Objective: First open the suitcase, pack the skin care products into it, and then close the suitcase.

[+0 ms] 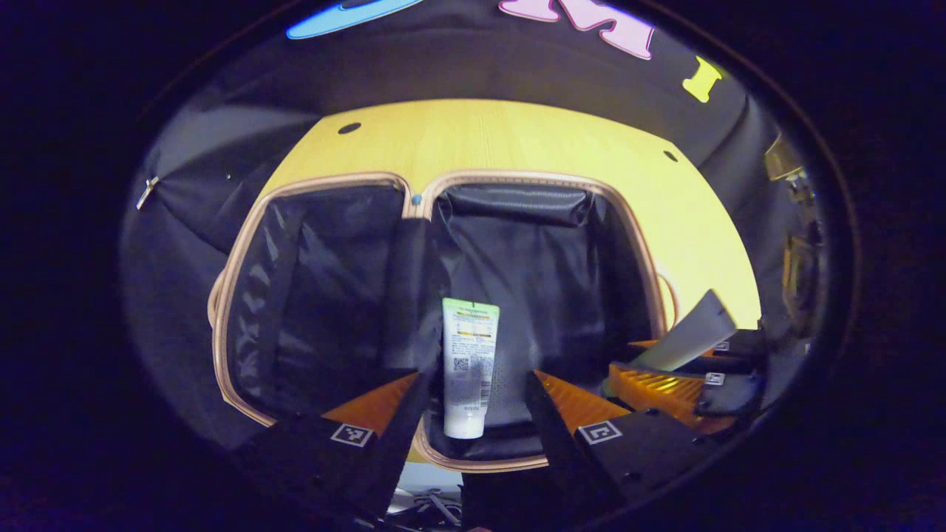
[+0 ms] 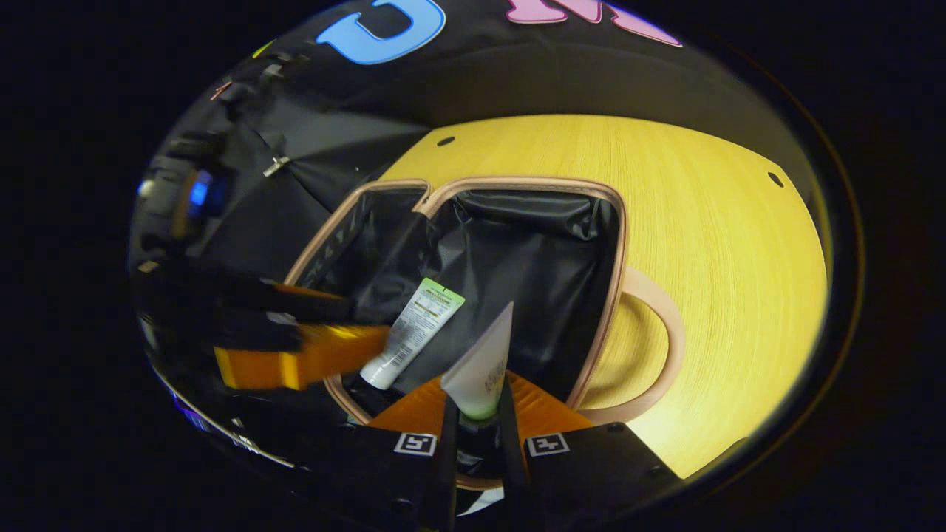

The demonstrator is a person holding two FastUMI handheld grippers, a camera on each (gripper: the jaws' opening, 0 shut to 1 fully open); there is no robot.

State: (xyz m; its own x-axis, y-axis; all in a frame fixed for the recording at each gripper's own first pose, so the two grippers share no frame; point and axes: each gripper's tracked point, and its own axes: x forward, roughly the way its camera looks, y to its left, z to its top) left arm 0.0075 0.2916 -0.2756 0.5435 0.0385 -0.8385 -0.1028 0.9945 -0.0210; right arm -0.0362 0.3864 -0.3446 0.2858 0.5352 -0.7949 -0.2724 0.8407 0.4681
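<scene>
Wooden table (image 2: 724, 244) bare beside the open suitcase (image 2: 606, 244), white tube (image 1: 468, 366) lying inside between spread left gripper (image 1: 473, 399), right gripper (image 2: 477, 414) pinching another tube (image 2: 484, 362) over its near rim.

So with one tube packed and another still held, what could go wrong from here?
The right gripper pinches its tube only near the cap end, so it might tip or slip. Dropped carelessly, it could catch the suitcase rim, or land on the tube already inside.
</scene>
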